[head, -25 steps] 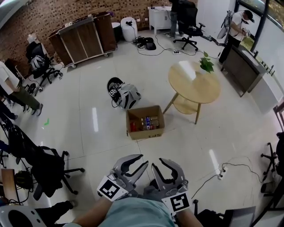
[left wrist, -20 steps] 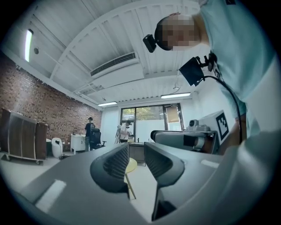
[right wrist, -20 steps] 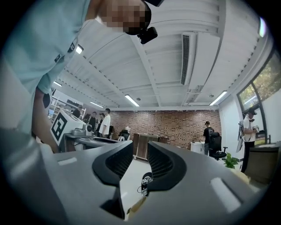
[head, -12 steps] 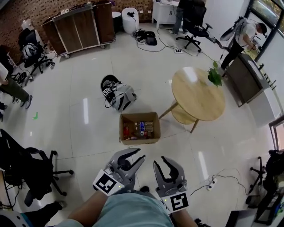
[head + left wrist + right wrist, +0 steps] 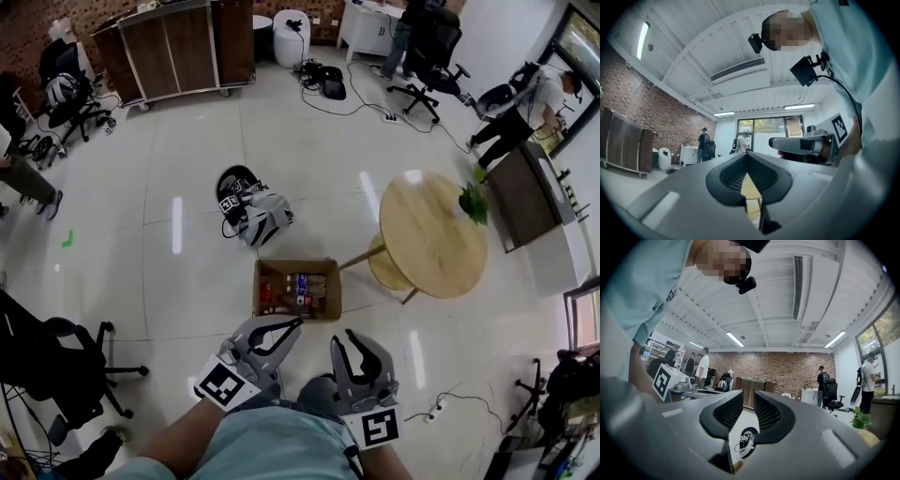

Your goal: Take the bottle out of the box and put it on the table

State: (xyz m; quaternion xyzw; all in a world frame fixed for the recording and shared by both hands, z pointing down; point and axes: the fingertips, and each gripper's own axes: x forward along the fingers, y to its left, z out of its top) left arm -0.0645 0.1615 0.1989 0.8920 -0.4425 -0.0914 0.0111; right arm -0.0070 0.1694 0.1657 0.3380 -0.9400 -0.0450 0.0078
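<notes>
An open cardboard box stands on the floor just beyond both grippers, and several bottles lie inside it. The round wooden table is to the box's right; through the left gripper's jaws it shows as a yellow patch. My left gripper is held low in front of me, tips touching, holding nothing. My right gripper is beside it. Its jaws are closing, a narrow slit is left between them, and nothing is in it.
A grey bag with a black helmet lies on the floor behind the box. A potted plant stands on the table's far edge. Office chairs are at the left, a power strip with cable at the right, wooden cabinets at the back.
Both grippers have travelled forward together across the floor. The box and table now lie much nearer to them.
</notes>
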